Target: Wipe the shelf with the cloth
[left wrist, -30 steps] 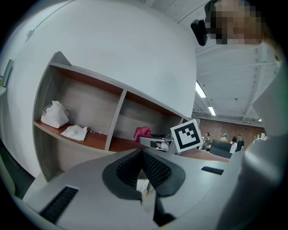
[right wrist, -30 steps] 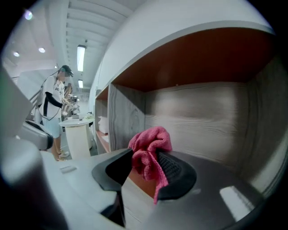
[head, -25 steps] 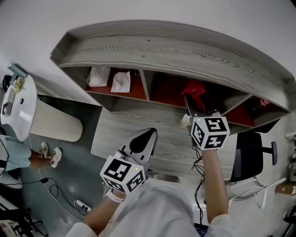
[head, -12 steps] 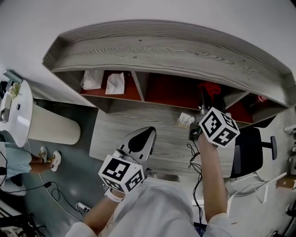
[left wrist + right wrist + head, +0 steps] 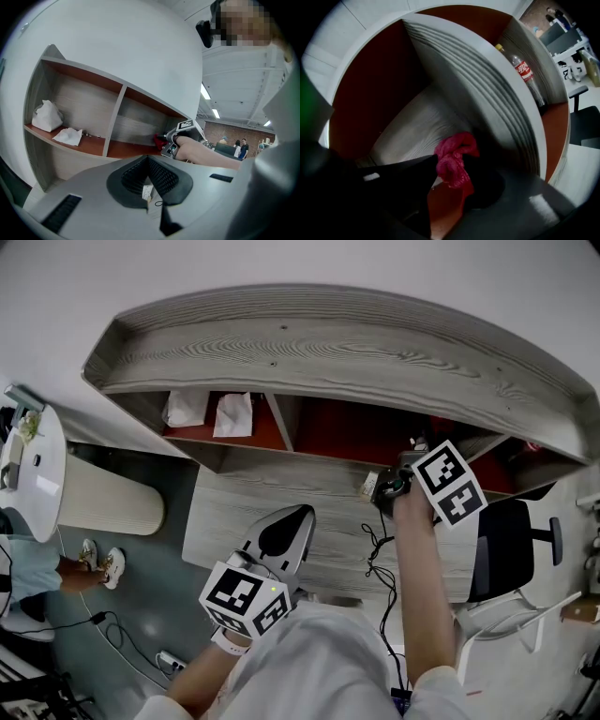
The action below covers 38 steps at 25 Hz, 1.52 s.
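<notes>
The cloth (image 5: 453,161), red and bunched, is gripped in the jaws of the right gripper (image 5: 455,174), deep inside the shelf's (image 5: 328,343) middle compartment. The left gripper (image 5: 149,159) is held over the table (image 5: 333,521), jaws closed on nothing.

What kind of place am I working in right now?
Probably an office: a wood-grain shelf fixed above a matching desk, with a black office chair beside it.

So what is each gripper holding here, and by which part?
Right gripper pinches the red cloth by a bunched fold; left gripper, jaws together, holds nothing.
</notes>
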Each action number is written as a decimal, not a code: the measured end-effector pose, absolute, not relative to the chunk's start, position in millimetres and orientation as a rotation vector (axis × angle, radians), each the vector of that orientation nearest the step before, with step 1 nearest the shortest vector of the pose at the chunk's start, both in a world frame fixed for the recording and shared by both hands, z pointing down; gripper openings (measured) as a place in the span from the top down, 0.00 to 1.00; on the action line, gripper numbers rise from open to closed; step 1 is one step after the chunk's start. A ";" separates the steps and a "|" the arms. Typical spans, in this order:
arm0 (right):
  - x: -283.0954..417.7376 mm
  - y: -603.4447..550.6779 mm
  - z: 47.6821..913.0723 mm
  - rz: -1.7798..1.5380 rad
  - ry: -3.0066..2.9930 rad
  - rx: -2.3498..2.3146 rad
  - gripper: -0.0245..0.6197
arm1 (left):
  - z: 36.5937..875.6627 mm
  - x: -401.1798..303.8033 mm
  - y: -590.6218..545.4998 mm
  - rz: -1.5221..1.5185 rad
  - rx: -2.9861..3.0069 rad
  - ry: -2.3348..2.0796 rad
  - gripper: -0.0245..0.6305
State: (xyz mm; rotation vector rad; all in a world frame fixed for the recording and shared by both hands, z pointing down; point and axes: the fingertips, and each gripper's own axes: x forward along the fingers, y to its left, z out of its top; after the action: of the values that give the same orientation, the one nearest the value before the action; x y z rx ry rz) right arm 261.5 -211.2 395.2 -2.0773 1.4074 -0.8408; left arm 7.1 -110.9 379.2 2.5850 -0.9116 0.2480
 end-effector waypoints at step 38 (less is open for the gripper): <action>278.9 -167.8 324.7 -0.648 1.198 -1.998 0.70 | 372.9 -0.2 -101.5 0.221 2.582 -0.949 0.95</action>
State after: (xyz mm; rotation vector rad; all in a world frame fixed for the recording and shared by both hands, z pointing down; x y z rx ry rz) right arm 278.9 -167.8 324.7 -1.9976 1.1975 -0.6478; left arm -0.2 -101.5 372.9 2.5821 -0.9493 0.2214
